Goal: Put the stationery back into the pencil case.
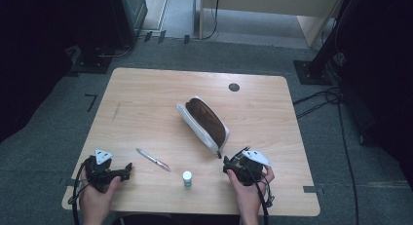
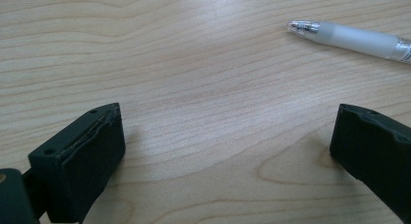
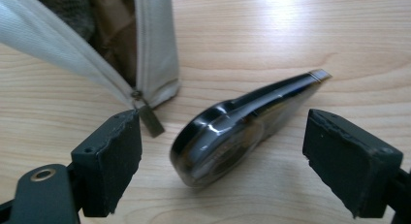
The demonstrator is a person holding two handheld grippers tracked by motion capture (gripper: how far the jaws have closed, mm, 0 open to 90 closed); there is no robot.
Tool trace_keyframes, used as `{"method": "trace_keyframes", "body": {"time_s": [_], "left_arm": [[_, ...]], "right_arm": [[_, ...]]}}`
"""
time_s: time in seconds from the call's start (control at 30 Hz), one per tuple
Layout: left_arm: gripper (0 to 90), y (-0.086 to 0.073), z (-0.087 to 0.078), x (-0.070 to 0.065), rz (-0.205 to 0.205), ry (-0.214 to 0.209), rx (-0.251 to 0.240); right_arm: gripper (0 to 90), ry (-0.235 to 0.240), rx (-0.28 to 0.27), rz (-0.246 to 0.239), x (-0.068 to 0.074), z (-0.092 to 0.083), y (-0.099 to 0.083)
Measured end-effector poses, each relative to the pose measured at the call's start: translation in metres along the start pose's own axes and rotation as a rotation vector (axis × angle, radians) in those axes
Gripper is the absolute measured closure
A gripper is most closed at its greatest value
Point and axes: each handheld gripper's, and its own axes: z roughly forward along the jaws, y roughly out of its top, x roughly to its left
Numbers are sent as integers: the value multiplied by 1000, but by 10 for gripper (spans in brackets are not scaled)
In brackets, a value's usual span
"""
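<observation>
A white pencil case (image 1: 204, 121) with a brown lining lies unzipped and gaping in the middle of the wooden table (image 1: 146, 88). Its zip pull (image 3: 151, 120) rests on the wood by my right gripper's left jaw. My right gripper (image 3: 220, 156) stands open around a dark, glossy correction-tape dispenser (image 3: 232, 132) that lies on the table, jaws apart from it. That right gripper (image 1: 229, 165) sits just below the case's near end. My left gripper (image 1: 127, 169) is open at the front left, with bare wood between its jaws (image 2: 228, 141). A clear pen (image 2: 351, 40) lies ahead of it, the pen (image 1: 153, 159) angled across the table.
A small white bottle with a green label (image 1: 187, 178) stands near the front edge between the two hands. A dark round grommet (image 1: 234, 87) marks the table's far side. Cables (image 1: 321, 98) trail over the grey carpet to the right.
</observation>
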Motion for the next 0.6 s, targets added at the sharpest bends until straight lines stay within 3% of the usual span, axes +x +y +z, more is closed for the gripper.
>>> {"method": "trace_keyframes", "body": {"time_s": [0.03,0.17,0.37,0.4,0.6], "left_arm": [[0,0,0,0,0,0,0],[0,0,0,0,-1,0,0],[0,0,0,0,0,0,0],[0,0,0,0,0,0,0],[0,0,0,0,0,0,0]], "right_arm": [[142,-42,-2,-15,3,2,-2],[150,-85,13,-35,9,7,-6],[233,-110,1,-34,10,9,-10],[275,-119,-11,-29,9,8,-11],[336,-119,-23,-14,1,1,-15]]}}
